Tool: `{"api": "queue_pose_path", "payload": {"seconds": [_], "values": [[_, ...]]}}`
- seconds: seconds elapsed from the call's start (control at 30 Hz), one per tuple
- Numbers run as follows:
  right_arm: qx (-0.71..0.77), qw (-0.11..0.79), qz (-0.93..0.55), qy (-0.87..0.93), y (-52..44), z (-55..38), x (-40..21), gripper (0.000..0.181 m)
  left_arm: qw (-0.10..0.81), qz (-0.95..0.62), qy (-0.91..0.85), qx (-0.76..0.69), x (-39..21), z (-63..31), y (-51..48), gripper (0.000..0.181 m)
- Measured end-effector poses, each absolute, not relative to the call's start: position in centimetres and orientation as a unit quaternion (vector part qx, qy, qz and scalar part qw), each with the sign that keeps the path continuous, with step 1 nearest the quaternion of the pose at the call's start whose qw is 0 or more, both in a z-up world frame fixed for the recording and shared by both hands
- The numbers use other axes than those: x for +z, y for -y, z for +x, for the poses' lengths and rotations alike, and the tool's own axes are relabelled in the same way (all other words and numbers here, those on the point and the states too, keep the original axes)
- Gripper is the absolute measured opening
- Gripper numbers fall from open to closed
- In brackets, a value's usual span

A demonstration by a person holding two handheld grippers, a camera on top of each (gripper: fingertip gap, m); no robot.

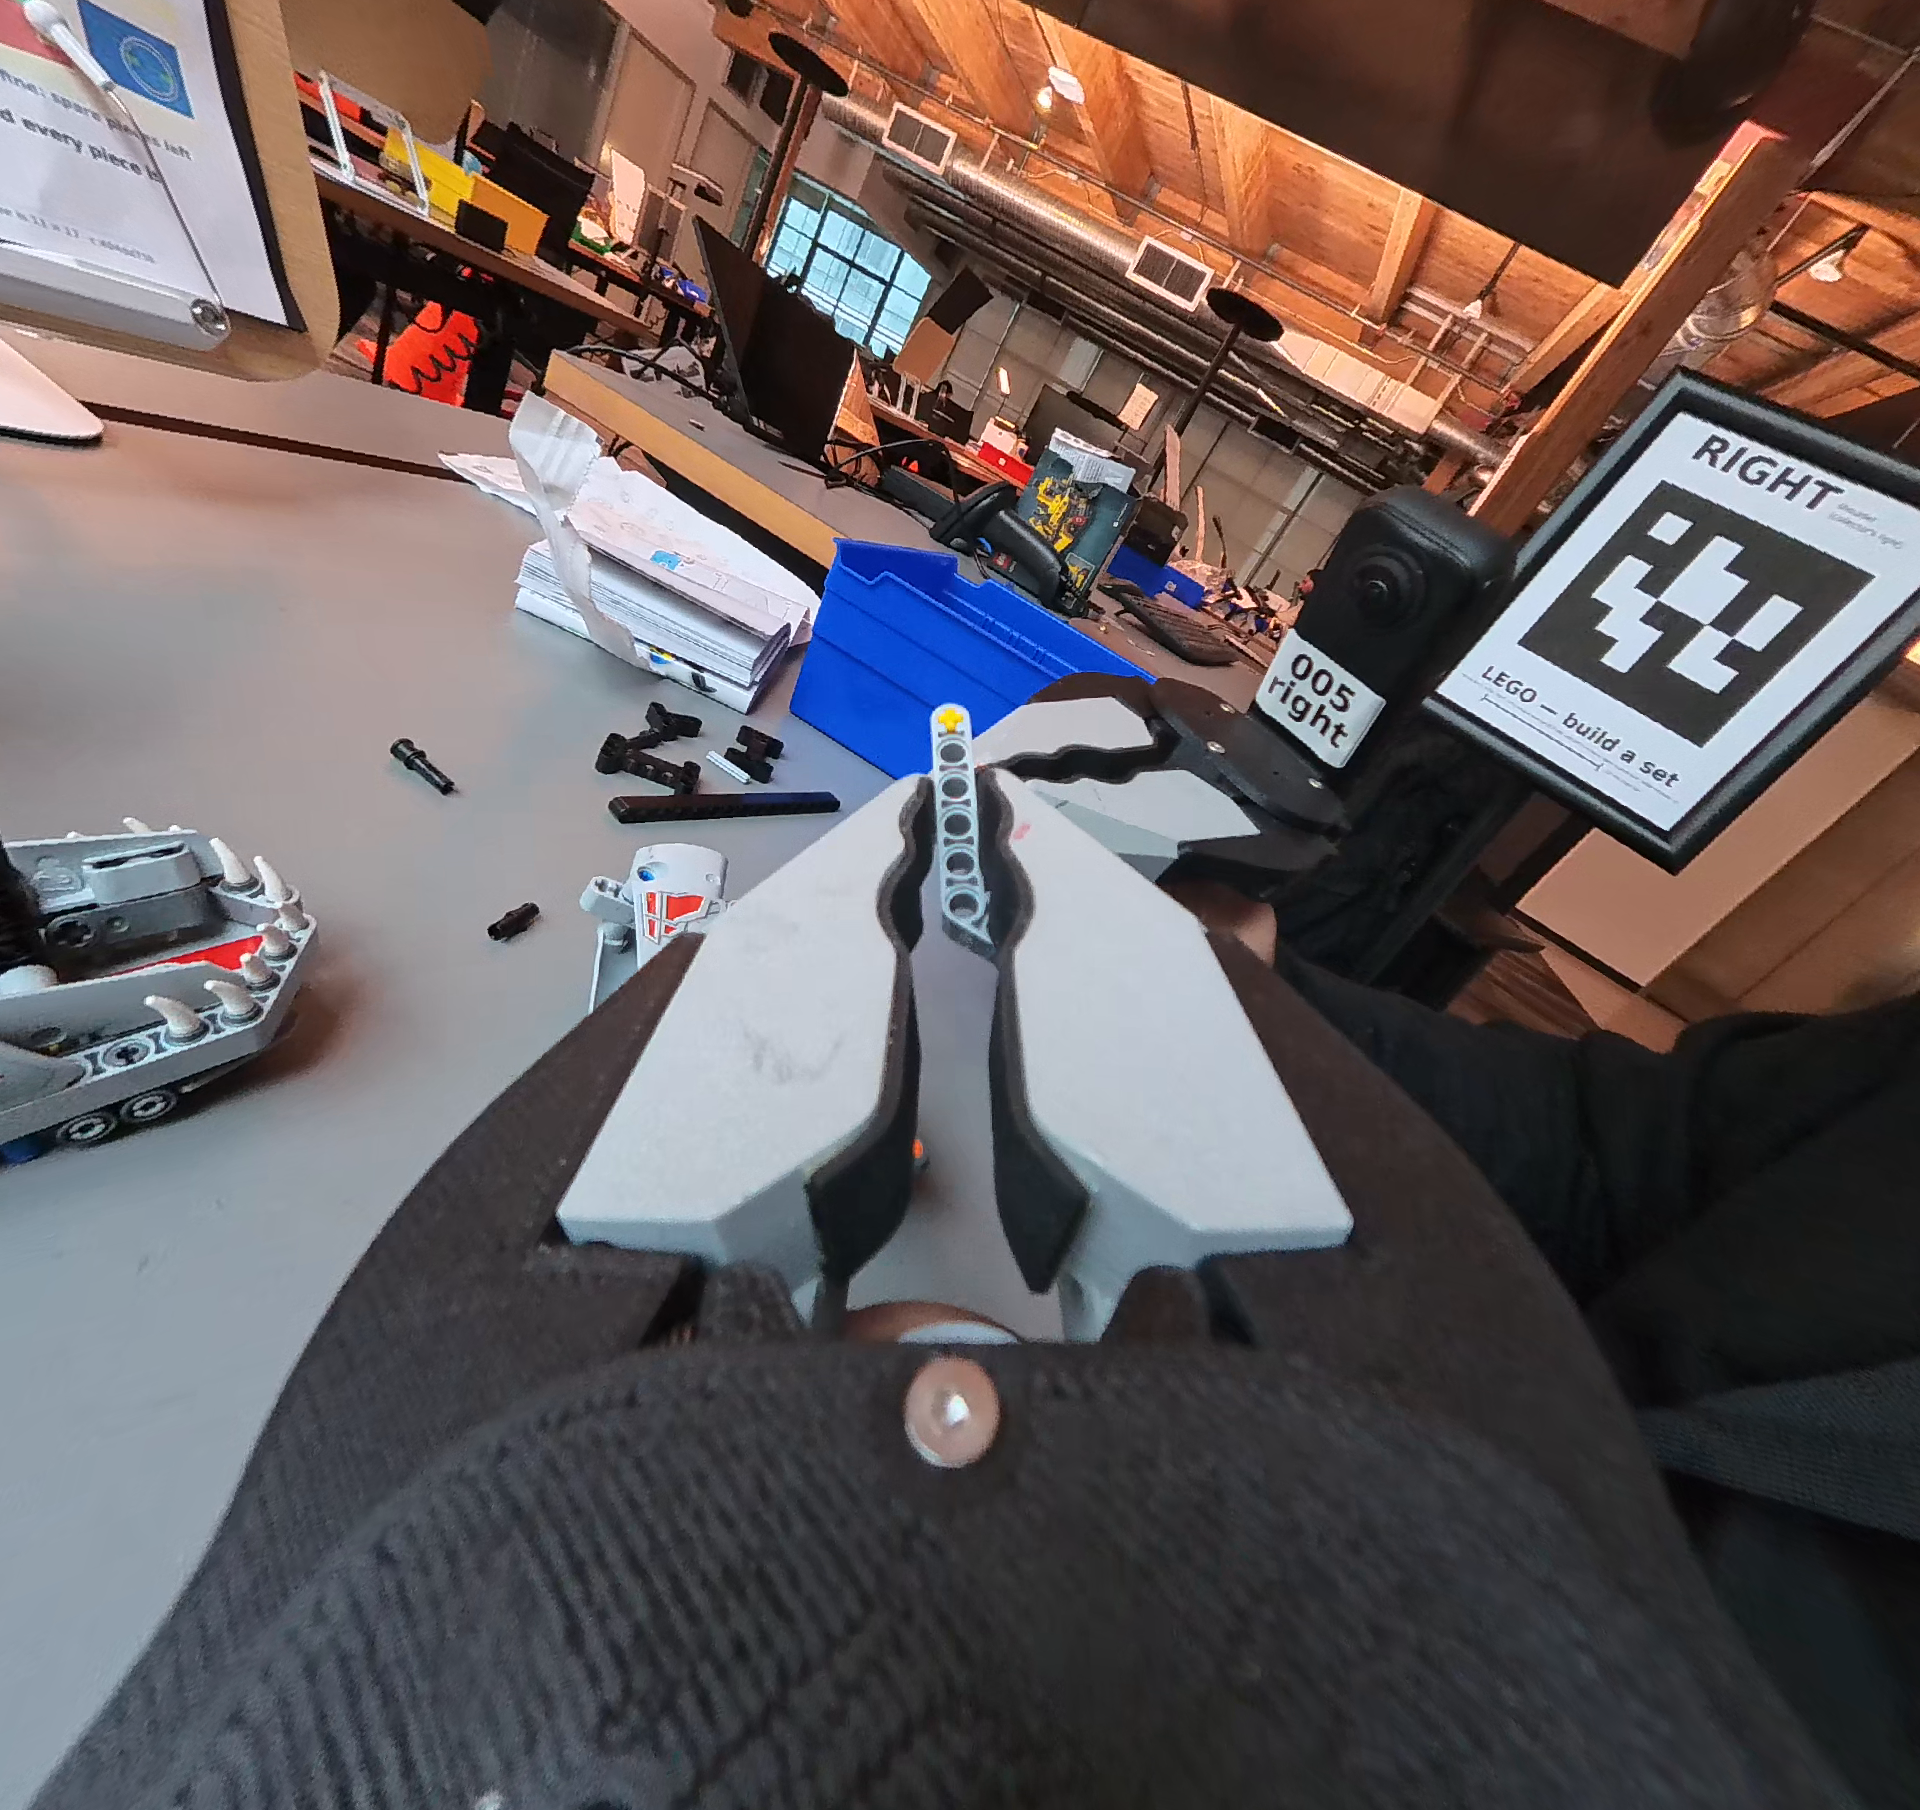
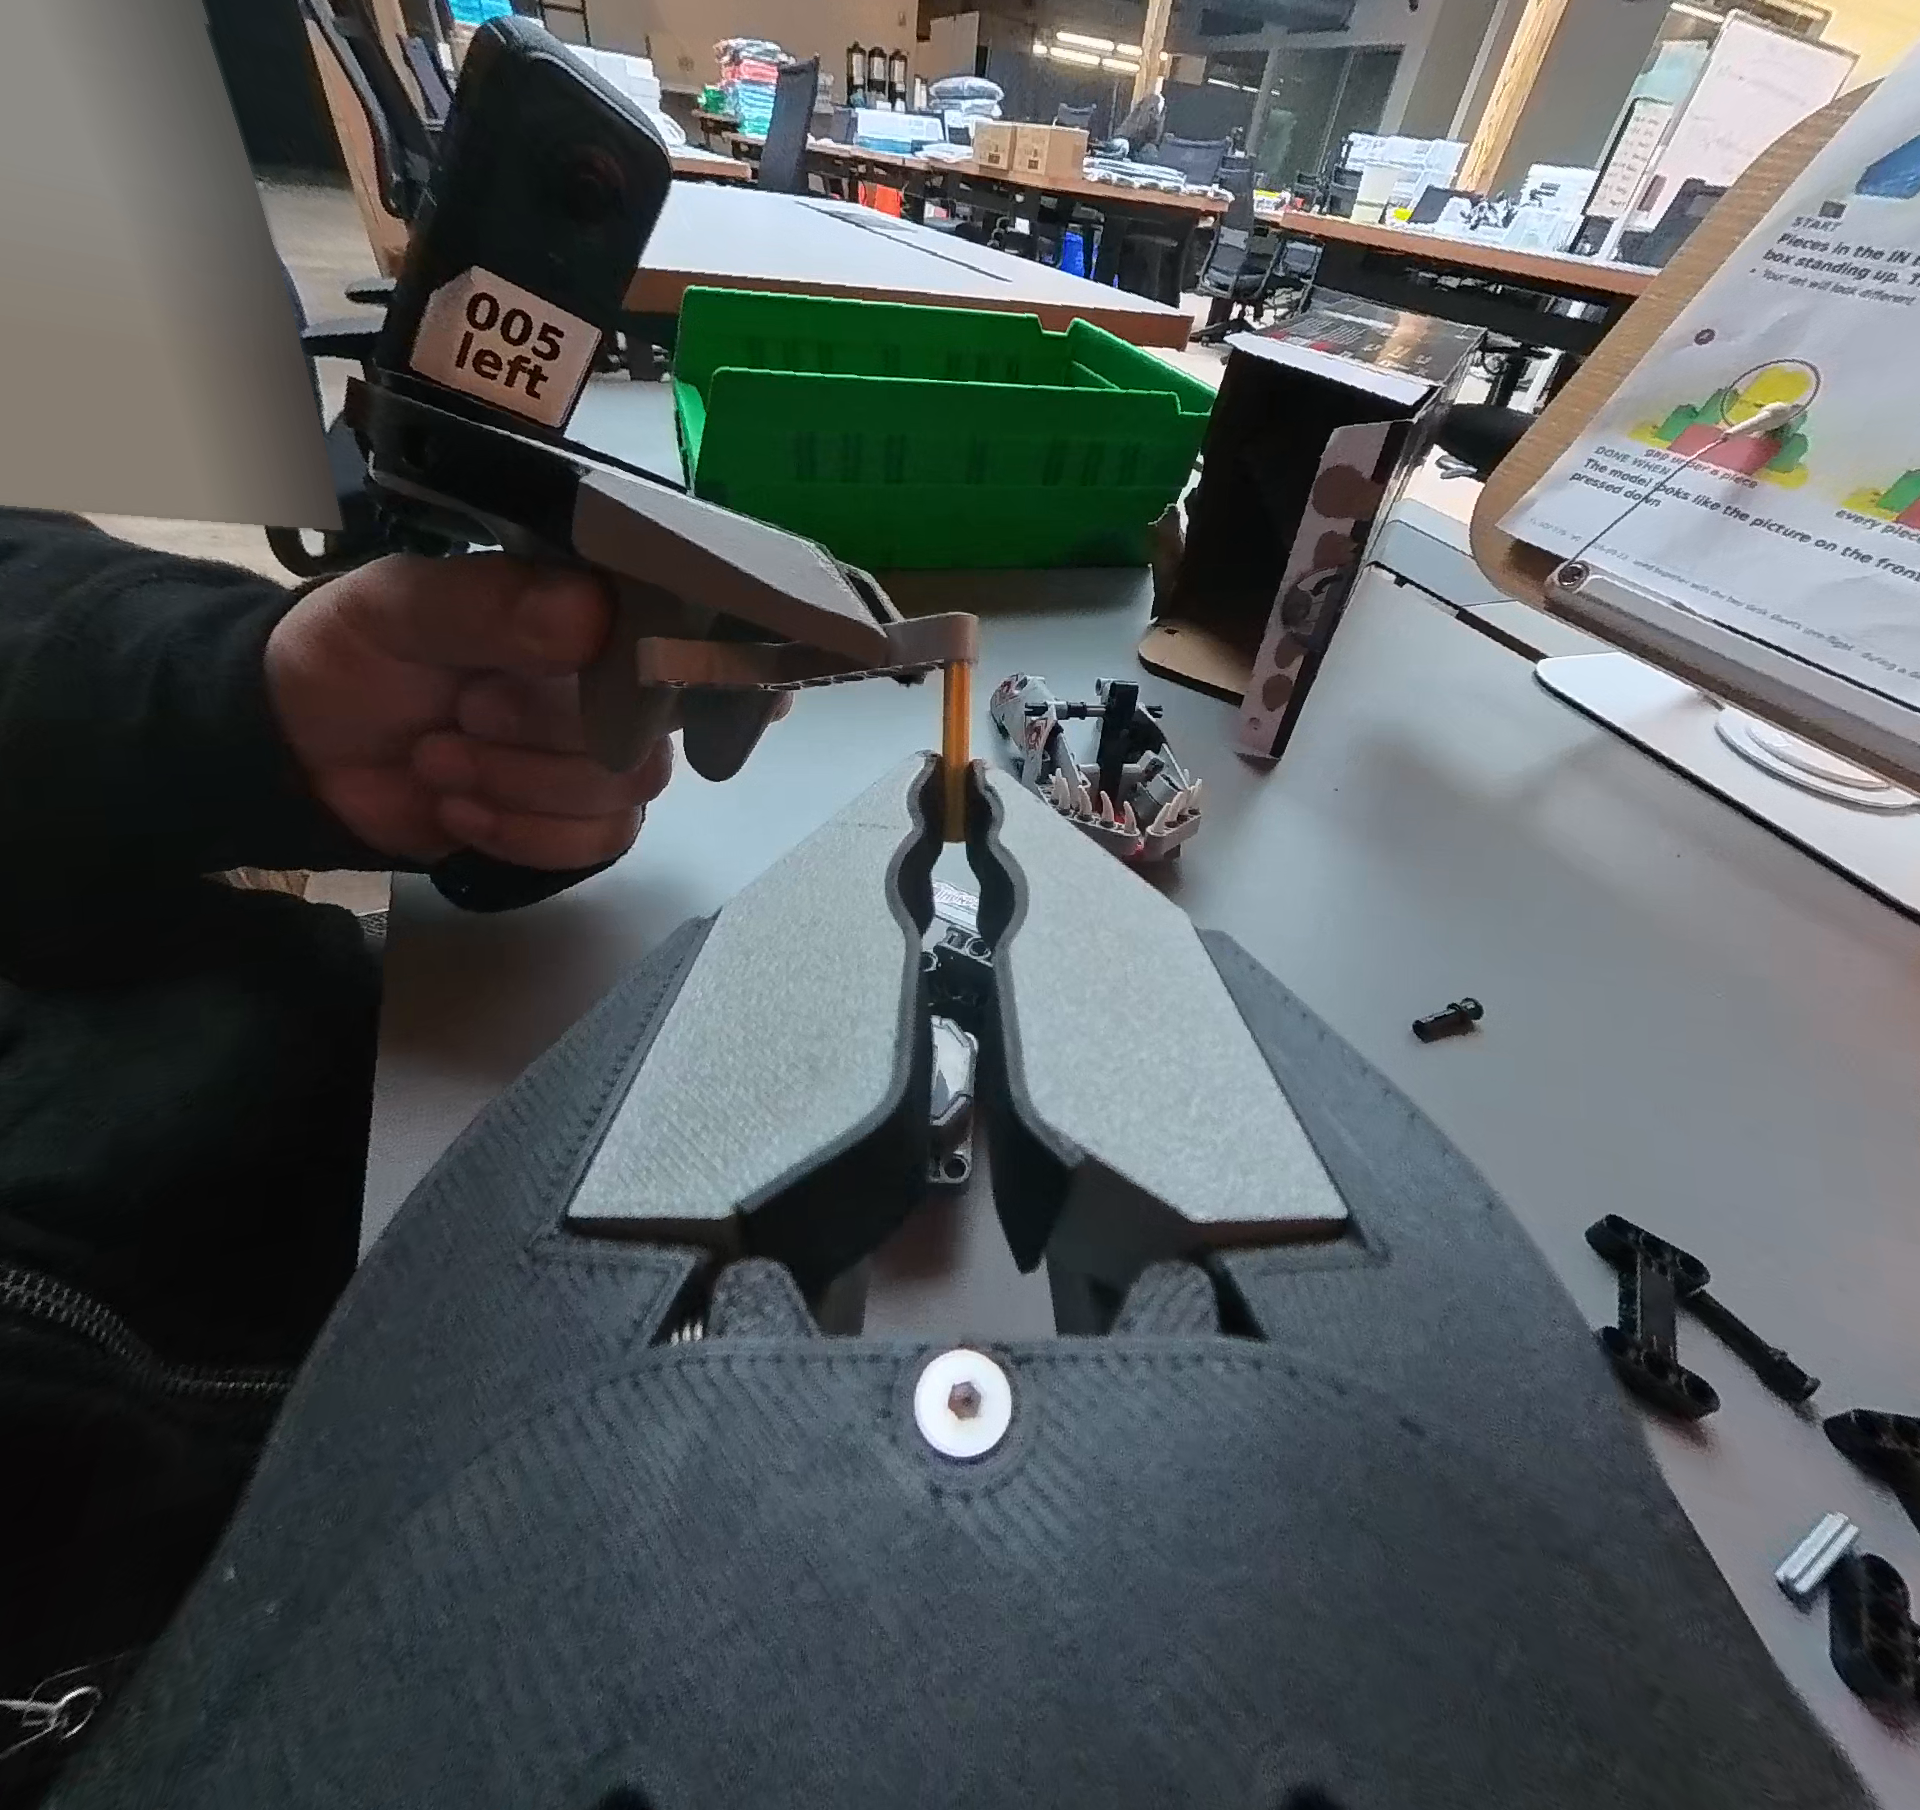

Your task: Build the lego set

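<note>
My left gripper point(image 1: 956, 804) is shut on a light grey beam with holes point(image 1: 956, 841), held above the table. A yellow axle point(image 1: 949, 720) sits in the beam's far end hole. My right gripper point(image 2: 952, 773) is shut on the lower part of this yellow axle point(image 2: 954, 747), which stands upright into the beam's end point(image 2: 940, 633). The left gripper point(image 2: 883, 654) comes in from the left in the right wrist view. The right gripper point(image 1: 1013, 758) shows just behind the beam in the left wrist view. A grey model with white teeth point(image 1: 156, 981) point(image 2: 1101, 778) lies on the table.
A blue bin point(image 1: 935, 659) and a stack of booklets point(image 1: 665, 586) lie beyond the left gripper. A green bin point(image 2: 935, 430) and a brown box point(image 2: 1320, 534) stand behind. Loose black pieces point(image 1: 665, 752) point(image 2: 1662, 1313) and a small white and red part point(image 1: 670, 893) lie on the grey table point(image 1: 260, 617). Only a small space, under 4 cm, lies between the two pairs of fingers.
</note>
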State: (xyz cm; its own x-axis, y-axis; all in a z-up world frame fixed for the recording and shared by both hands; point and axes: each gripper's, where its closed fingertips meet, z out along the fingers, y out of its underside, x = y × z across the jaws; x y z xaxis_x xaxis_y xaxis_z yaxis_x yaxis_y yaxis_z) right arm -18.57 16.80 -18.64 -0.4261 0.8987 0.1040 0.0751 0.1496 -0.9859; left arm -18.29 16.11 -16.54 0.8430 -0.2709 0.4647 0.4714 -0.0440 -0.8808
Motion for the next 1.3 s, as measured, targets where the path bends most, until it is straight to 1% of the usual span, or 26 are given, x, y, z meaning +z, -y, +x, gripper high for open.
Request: {"api": "queue_pose_path", "payload": {"seconds": [0.27, 0.3, 0.37, 0.43, 0.5, 0.53, 0.6, 0.67, 0.73, 0.83, 0.9, 0.97, 1.03, 1.13, 1.17, 1.23, 1.3], "values": [[0.527, 0.381, -0.381, 0.657, -16.9, -18.7, -19.0, 0.001, 0.697, -0.661, 0.081, -0.268, -16.1, -18.7, -15.9, 0.004], [0.514, 0.376, -0.393, 0.663, -17.2, -18.6, -19.9, 0.001, 0.738, -0.616, 0.109, -0.254, -14.5, -20.5, -15.2, 0.005], [0.534, 0.367, -0.400, 0.648, -17.6, -18.1, -19.5, 0.000, 0.768, -0.575, 0.144, -0.244, -11.5, -24.7, -13.1, 0.005], [0.540, 0.375, -0.390, 0.644, -17.5, -18.1, -18.1, 0.000, 0.779, -0.577, 0.118, -0.218, -10.0, -25.7, -12.2, 0.005], [0.547, 0.382, -0.396, 0.631, -17.7, -18.2, -15.9, 0.000, 0.736, -0.612, 0.105, -0.271, -11.2, -23.9, -13.5, 0.005], [0.545, 0.389, -0.405, 0.623, -18.2, -18.1, -14.6, 0.001, 0.713, -0.639, 0.097, -0.273, -12.4, -23.0, -14.4, 0.005], [0.545, 0.390, -0.417, 0.614, -19.3, -17.0, -11.7, 0.000, 0.656, -0.702, 0.064, -0.269, -15.4, -20.9, -15.7, 0.006], [0.541, 0.394, -0.428, 0.607, -20.6, -15.3, -9.1, 0.000, 0.632, -0.741, 0.034, -0.226, -17.5, -20.2, -16.2, 0.005], [0.502, 0.416, -0.452, 0.609, -22.8, -13.6, -7.7, 0.000, 0.604, -0.771, 0.014, -0.202, -19.1, -19.8, -16.3, 0.005], [0.389, 0.465, -0.508, 0.611, -27.8, -10.5, -6.9, 0.000, 0.602, -0.772, 0.010, -0.204, -19.1, -19.7, -16.2, 0.005], [0.304, 0.472, -0.563, 0.606, -32.2, -8.1, -7.5, 0.001, 0.595, -0.772, 0.014, -0.225, -19.2, -19.4, -16.1, 0.005], [0.233, 0.447, -0.621, 0.600, -36.2, -5.5, -9.4, 0.011, 0.592, -0.770, 0.018, -0.237, -19.4, -19.1, -16.1, 0.005], [0.191, 0.405, -0.664, 0.599, -39.3, -3.3, -12.2, 0.015, 0.579, -0.778, 0.013, -0.245, -19.9, -18.4, -16.2, 0.005], [0.197, 0.320, -0.710, 0.596, -41.9, -1.6, -16.9, 0.018, 0.568, -0.786, -0.002, -0.243, -20.4, -17.3, -16.5, 0.005], [0.205, 0.296, -0.721, 0.592, -42.4, -1.2, -17.9, 0.025, 0.566, -0.788, -0.003, -0.242, -20.5, -17.1, -16.5, 0.005], [0.217, 0.274, -0.738, 0.578, -43.0, -0.9, -18.7, 0.028, 0.562, -0.789, -0.006, -0.247, -20.5, -16.8, -16.6, 0.005], [0.222, 0.276, -0.735, 0.579, -42.8, -0.7, -18.6, 0.027, 0.563, -0.789, -0.004, -0.246, -20.5, -16.7, -16.7, 0.005]]}}
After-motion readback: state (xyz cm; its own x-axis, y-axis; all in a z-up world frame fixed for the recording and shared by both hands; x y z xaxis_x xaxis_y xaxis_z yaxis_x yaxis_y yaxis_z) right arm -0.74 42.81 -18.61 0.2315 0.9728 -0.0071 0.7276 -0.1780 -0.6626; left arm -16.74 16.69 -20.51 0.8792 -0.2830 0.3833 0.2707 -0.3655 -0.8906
